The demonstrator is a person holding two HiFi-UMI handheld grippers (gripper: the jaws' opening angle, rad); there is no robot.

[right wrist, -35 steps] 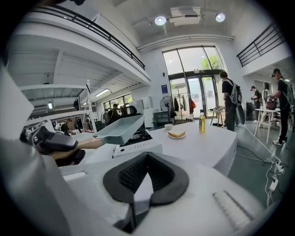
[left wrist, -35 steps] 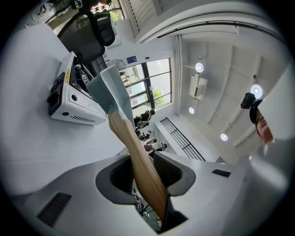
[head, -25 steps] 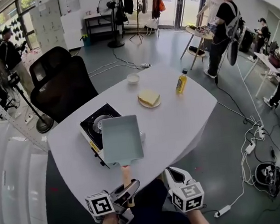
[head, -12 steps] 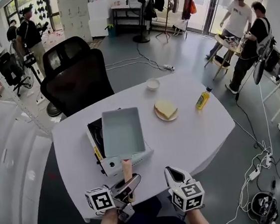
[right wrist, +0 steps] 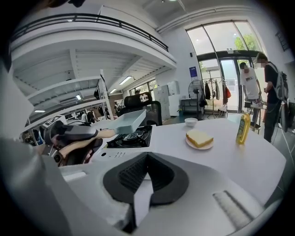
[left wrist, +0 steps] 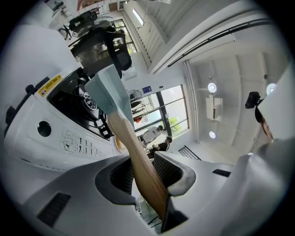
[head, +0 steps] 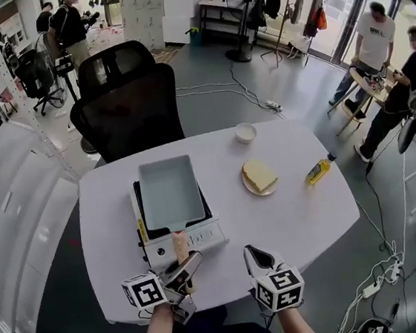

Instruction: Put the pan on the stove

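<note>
over the stove (head: 195, 237), left gripper (head: 189, 266) fingers (left wrist: 183, 176) grasp the pan (head: 170, 192) handle (head: 180, 246); right gripper (head: 251, 254) fingers (right wrist: 162, 178) clenched.

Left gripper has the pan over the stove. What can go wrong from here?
1. The left gripper clamps only the tail of the wooden handle; the rectangular pan may twist or sag in the jaws.
2. The right gripper view shows the pan held above the burner, not seated. If it is lowered unevenly, a corner could catch the burner and shove the stove.

Pan (head: 170, 191) moved from right edge of stove (head: 194, 238) to over its middle, left gripper (head: 186, 266) nearer stove
</note>
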